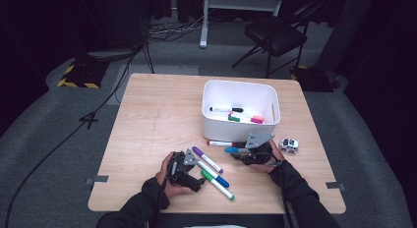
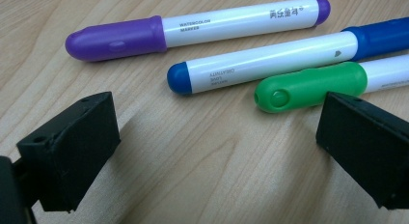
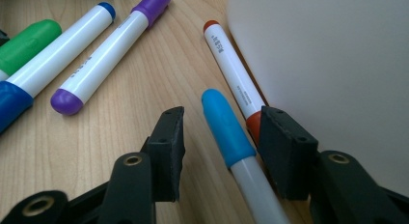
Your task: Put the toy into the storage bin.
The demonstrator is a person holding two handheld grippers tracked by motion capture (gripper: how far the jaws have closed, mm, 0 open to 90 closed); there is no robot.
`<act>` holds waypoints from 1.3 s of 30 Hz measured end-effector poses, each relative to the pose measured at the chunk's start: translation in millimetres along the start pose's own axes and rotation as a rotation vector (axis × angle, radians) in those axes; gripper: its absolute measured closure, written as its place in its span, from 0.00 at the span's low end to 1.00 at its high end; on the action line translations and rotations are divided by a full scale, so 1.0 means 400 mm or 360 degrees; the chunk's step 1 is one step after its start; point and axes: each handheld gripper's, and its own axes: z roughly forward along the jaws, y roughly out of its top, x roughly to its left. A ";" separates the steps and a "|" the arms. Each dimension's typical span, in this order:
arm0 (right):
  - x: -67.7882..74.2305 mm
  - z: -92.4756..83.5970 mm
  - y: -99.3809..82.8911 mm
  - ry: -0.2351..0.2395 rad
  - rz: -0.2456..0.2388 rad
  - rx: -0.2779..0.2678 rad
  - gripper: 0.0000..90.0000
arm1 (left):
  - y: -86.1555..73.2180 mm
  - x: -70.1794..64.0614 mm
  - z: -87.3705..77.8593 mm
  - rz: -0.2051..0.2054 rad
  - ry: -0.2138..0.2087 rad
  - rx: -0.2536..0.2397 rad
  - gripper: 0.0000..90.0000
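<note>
We hold our right gripper (image 3: 219, 142) low on the table (image 1: 147, 120), jaws spread around the light-blue marker (image 3: 226, 127) without pinching it. A red marker (image 3: 231, 72) and the white bin (image 1: 211, 125) crowd its far side. Our left gripper (image 2: 217, 142) gapes empty just short of the purple marker (image 2: 193, 28), dark-blue marker (image 2: 270, 60) and green marker (image 2: 308, 86).

There are five markers on the table: a purple marker (image 1: 207, 159), a dark blue marker (image 1: 213, 174), a green marker (image 1: 217, 184), a red marker (image 1: 220, 143) and a light blue marker (image 1: 237, 150). About three more markers (image 1: 240, 115) lie in one white bin (image 1: 240, 93). There is one toy car (image 1: 288, 145). Two grippers are on the table.
</note>
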 end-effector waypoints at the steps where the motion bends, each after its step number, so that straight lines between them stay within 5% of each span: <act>1: 0.001 0.006 0.001 0.0011 0.0008 0.0000 0.60 | 0.000 0.000 0.000 -0.0001 -0.0002 -0.0001 0.02; 4: 0.005 0.017 0.001 0.0046 -0.0001 0.0047 0.62 | 0.000 0.000 0.000 -0.0001 0.0000 -0.0001 0.02; 10: 0.007 0.011 -0.011 0.0154 0.0124 0.0053 0.81 | 0.000 0.000 0.000 0.0001 0.0000 0.0001 0.02; 19: 0.030 -0.020 -0.026 0.0205 0.0131 0.0046 0.83 | 0.000 0.000 0.000 0.0000 -0.0003 -0.0001 0.02; 29: 0.028 -0.133 -0.014 0.0087 0.0144 -0.0137 0.83 | 0.000 0.000 0.000 0.0001 -0.0002 0.0001 0.02; 39: -0.004 -0.299 0.031 -0.0091 0.0130 -0.0351 0.83 | 0.002 0.002 0.002 0.0024 0.0006 -0.0016 0.02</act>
